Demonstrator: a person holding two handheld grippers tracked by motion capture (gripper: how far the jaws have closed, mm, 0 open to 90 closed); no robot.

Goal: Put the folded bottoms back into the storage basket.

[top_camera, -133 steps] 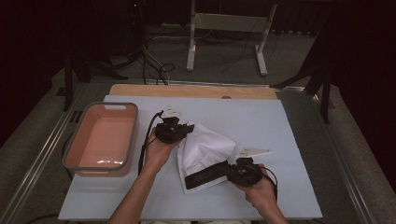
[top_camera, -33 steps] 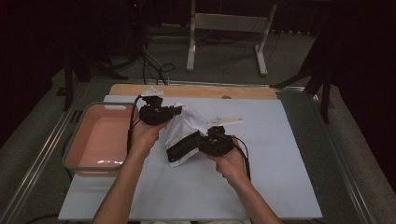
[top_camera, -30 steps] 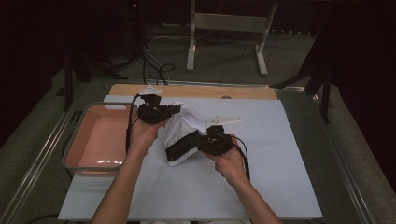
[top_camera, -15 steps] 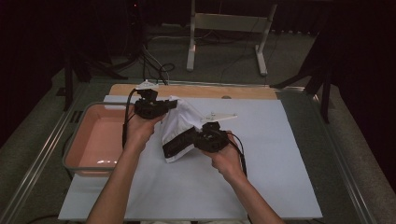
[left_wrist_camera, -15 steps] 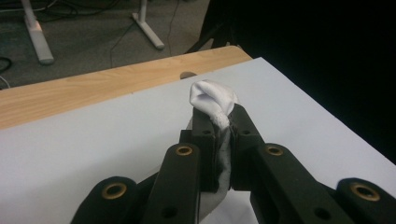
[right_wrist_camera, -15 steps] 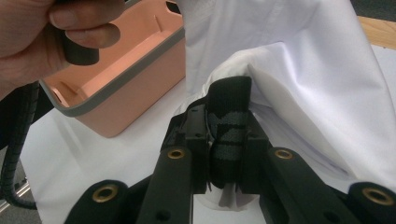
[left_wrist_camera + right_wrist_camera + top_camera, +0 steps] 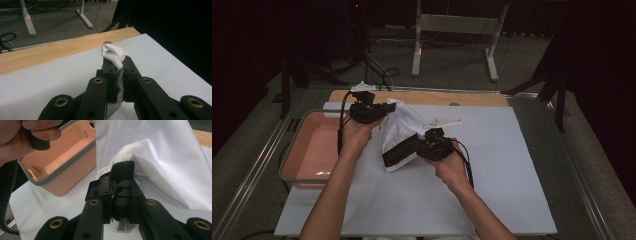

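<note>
1. White cloth garment with a black waistband (image 7: 399,131) hangs above the white table (image 7: 512,180) – just at 3 o'clock of the pink plastic bin (image 7: 312,150).
2. Left gripper (image 7: 117,66) pinches its white corner.
3. Right gripper (image 7: 122,192) clamps the band.

Plenty of bare white worktop (image 7: 512,165) to my right and near me. On the left, the pink plastic bin with a grey rim (image 7: 307,150) blocks low sideways moves.
</note>
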